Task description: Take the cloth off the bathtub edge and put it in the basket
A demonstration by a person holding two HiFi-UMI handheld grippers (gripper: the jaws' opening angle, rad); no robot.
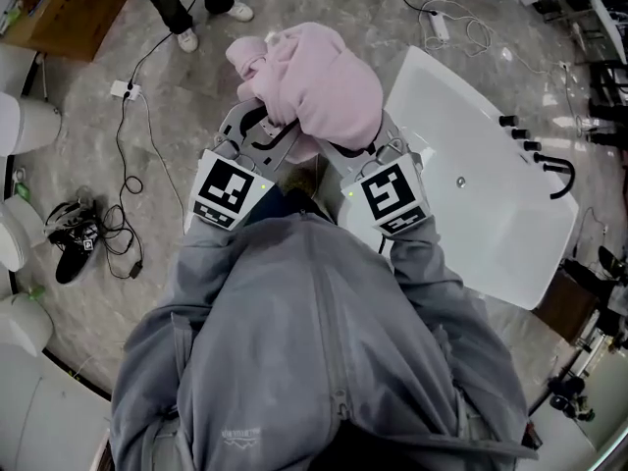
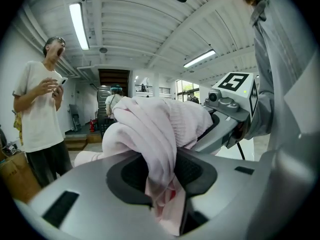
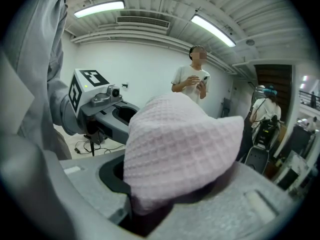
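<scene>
A bunched pink waffle cloth (image 1: 316,78) hangs in the air between both grippers, over the floor just left of the white bathtub (image 1: 471,155). My left gripper (image 1: 261,131) is shut on a fold of the cloth (image 2: 160,129), which runs down between its dark pads (image 2: 192,171). My right gripper (image 1: 349,149) is shut on another part of the cloth (image 3: 180,149), which covers most of its jaws. Each gripper shows in the other's view: the right gripper (image 2: 226,115) and the left gripper (image 3: 107,109). No basket is in view.
The tub's black faucet (image 1: 555,170) sits on its far right rim. A power strip (image 1: 123,90), cables (image 1: 126,180) and a black shoe (image 1: 71,251) lie on the floor at left. A bystander's feet (image 1: 210,23) are ahead; a person (image 2: 40,114) and another person (image 3: 192,81) stand nearby.
</scene>
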